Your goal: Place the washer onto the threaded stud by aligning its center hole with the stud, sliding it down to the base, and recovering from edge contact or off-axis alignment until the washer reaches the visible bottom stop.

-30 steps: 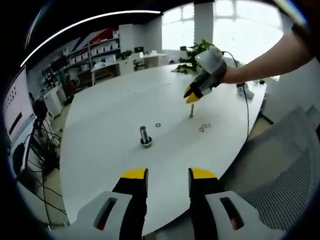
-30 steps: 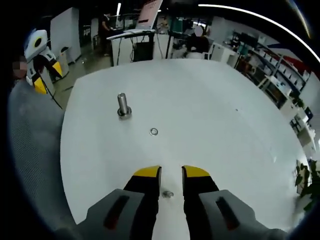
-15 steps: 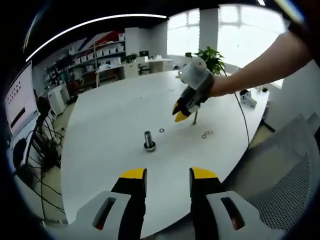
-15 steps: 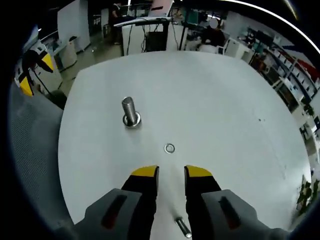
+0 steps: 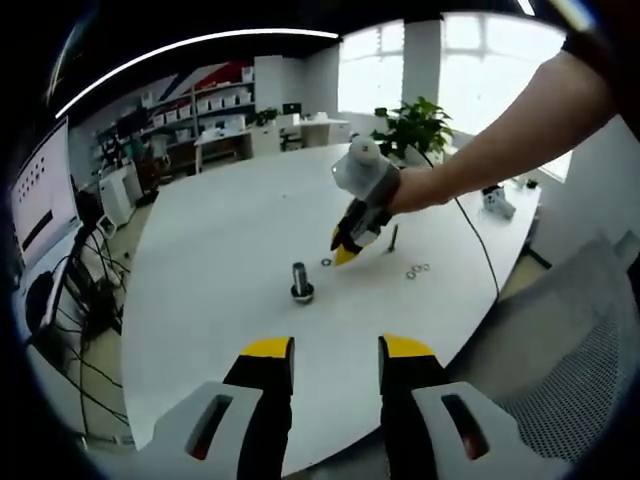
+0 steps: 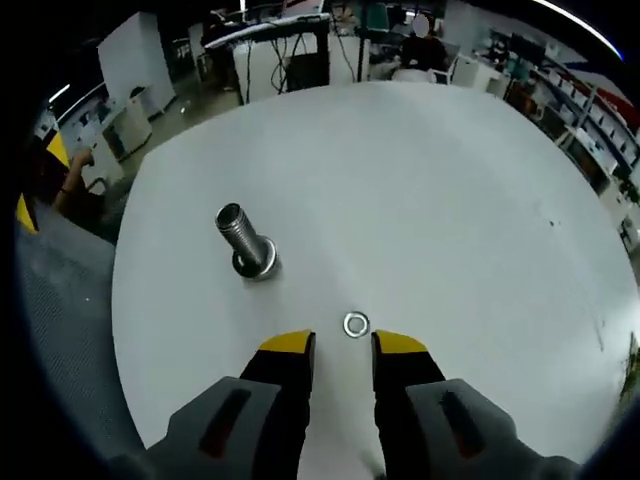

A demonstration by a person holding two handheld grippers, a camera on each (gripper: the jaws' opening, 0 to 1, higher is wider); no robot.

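Hovering low over the white table (image 6: 450, 160), the right gripper (image 6: 340, 345) has its yellow-tipped jaws parted a little and holding nothing, with the washer (image 6: 355, 324) lying flat just ahead of the gap between them. Further left in the right gripper view stands the threaded stud (image 6: 243, 243), upright on its flanged base, well in from the table's edges and a short way from the washer. In the left gripper view the same arrangement reads from the other side: the stud (image 5: 300, 281) sits mid-table, the washer (image 5: 326, 262) just beyond it, and the right gripper (image 5: 345, 252) comes down at it on the end of the person's arm (image 5: 480, 150). A slimmer upright bolt (image 5: 393, 237) and two spare washers (image 5: 415, 270) lie further right, towards the table's near edge. The left gripper (image 5: 336, 350) hangs back off the table's edge, jaws apart and empty.

The washer looks like thin, stiff, light metal, probably slippery on this smooth top, so it may skate rather than lift; pinching across its outer rim with one jaw tip easing under an edge seems the best hold. No brand, label or legible writing shows on the parts or the grippers.
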